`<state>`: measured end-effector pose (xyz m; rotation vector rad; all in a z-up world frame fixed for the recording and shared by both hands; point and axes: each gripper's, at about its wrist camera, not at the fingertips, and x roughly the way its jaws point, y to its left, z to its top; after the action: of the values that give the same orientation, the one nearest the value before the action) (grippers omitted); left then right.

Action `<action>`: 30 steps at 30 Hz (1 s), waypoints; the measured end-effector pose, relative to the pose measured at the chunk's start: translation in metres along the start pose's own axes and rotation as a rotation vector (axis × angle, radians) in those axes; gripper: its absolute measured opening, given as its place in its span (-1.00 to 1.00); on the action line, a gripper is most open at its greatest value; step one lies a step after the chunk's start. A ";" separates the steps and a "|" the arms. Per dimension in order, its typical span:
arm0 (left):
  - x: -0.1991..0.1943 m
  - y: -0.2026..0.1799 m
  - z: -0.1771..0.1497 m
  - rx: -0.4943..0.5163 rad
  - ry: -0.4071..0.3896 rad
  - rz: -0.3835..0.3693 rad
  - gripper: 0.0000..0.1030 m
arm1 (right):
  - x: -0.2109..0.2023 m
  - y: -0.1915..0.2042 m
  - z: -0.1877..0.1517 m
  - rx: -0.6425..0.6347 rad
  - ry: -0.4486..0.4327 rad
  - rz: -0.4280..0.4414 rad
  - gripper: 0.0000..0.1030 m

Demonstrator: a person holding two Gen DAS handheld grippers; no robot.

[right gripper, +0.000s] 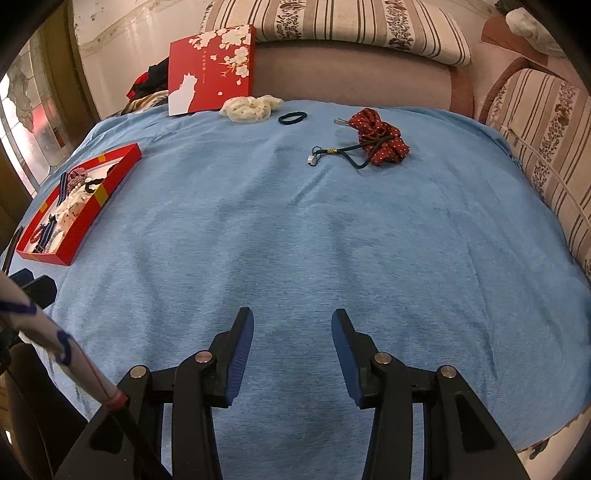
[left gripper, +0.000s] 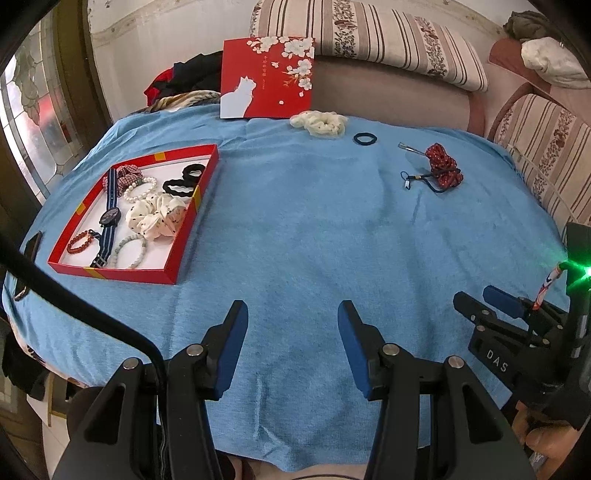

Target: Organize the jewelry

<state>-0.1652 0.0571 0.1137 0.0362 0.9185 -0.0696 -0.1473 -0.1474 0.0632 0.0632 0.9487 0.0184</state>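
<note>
You are working over a plain light-blue cloth (left gripper: 303,229). The tray (left gripper: 173,275) is showing red walls with yellow patches and a white floor. Inside it, a white scrunchie with black dots (left gripper: 157,218), a navy watch strap with pale stripes (left gripper: 109,195), a white pearl bracelet (left gripper: 140,188), an orange-red bead bracelet (left gripper: 79,242), a pale grey-green bead bracelet (left gripper: 129,253) and black hair ties (left gripper: 184,181) are lying. The lid (left gripper: 267,77) is showing red with white blossoms and a white cat. Farther right, a cream scrunchie (right gripper: 251,107), a dark navy hair tie (right gripper: 292,118) and a dark red, white-dotted scrunchie (right gripper: 382,142) are sitting. The cushions (right gripper: 332,22) behind are wearing cream and brown stripes with florals.
</note>
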 end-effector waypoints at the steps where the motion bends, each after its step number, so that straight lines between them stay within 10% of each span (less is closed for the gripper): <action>1: 0.001 -0.001 0.000 0.002 0.003 0.000 -0.04 | 0.001 -0.001 0.000 0.003 0.001 0.000 -0.07; 21: 0.036 -0.006 0.001 0.004 0.084 -0.014 -0.04 | 0.024 -0.026 0.009 0.049 0.034 -0.020 -0.07; 30: 0.060 -0.003 0.007 -0.014 0.118 -0.023 -0.04 | 0.038 -0.065 0.065 0.080 -0.023 -0.050 -0.07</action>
<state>-0.1229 0.0511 0.0701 0.0167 1.0372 -0.0836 -0.0727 -0.2134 0.0658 0.1131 0.9275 -0.0665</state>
